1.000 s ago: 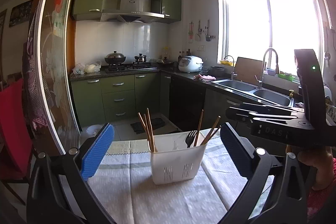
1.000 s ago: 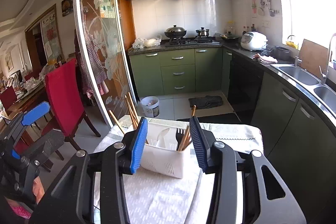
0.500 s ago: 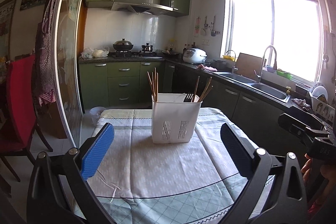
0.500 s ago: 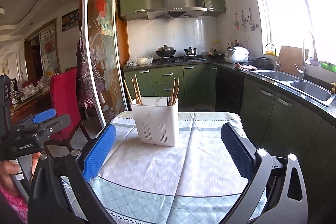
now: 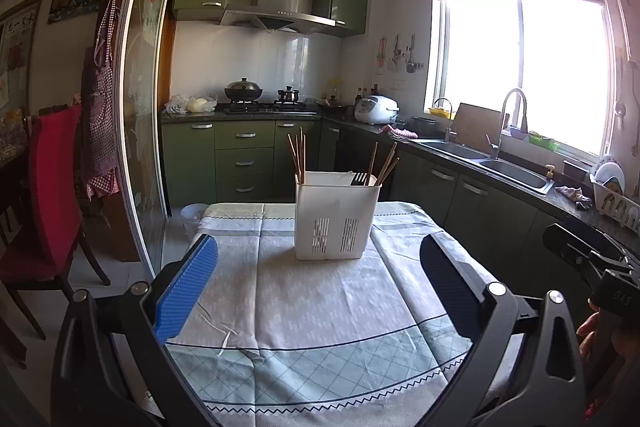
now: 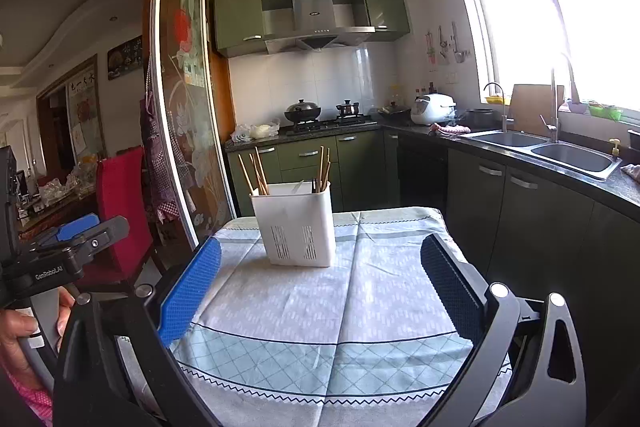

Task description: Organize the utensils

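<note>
A white slotted utensil holder (image 5: pixel 336 219) (image 6: pixel 298 227) stands upright at the far end of the cloth-covered table (image 5: pixel 320 311). Wooden chopsticks (image 5: pixel 298 155) rise from its left compartment. More chopsticks (image 5: pixel 384 159) and a dark fork (image 5: pixel 359 178) show in its right one. My left gripper (image 5: pixel 317 247) is open and empty, well short of the holder. My right gripper (image 6: pixel 320 243) is also open with nothing between its pads, back over the table's near edge. Each gripper shows at the edge of the other's view, held by a hand.
A red chair (image 6: pixel 124 203) and a glass sliding door (image 5: pixel 140 107) stand left of the table. Green cabinets and a dark counter with a double sink (image 5: pixel 500 163) run along the right. The patterned cloth (image 6: pixel 320 307) lies bare between grippers and holder.
Both grippers have drawn back from the holder toward the table's near edge. The right gripper's jaws went from narrow to wide apart. The holder stays put.
</note>
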`<state>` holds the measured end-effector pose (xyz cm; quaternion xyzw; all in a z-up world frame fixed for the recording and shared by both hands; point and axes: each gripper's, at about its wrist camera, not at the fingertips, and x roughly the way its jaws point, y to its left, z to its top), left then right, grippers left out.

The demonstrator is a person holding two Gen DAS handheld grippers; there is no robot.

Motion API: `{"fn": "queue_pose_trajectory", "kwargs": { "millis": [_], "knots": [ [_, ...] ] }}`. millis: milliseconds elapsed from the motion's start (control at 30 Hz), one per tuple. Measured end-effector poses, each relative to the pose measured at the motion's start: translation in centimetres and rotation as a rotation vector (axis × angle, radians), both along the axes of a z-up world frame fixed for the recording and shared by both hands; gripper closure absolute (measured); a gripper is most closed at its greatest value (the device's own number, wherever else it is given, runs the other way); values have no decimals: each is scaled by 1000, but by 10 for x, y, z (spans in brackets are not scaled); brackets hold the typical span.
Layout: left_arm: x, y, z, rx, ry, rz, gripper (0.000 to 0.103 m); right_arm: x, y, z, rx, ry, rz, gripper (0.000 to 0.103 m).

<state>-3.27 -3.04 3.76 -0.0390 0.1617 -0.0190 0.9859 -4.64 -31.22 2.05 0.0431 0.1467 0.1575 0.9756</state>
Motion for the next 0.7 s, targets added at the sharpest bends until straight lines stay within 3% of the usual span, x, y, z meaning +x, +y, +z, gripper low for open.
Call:
{"fn": "queue_pose_trajectory", "kwargs": {
  "millis": [700],
  "knots": [
    [-1, 8, -9, -8, 35, 24, 7, 16, 18, 1, -58, 18, -5, 5]
  ]
}}
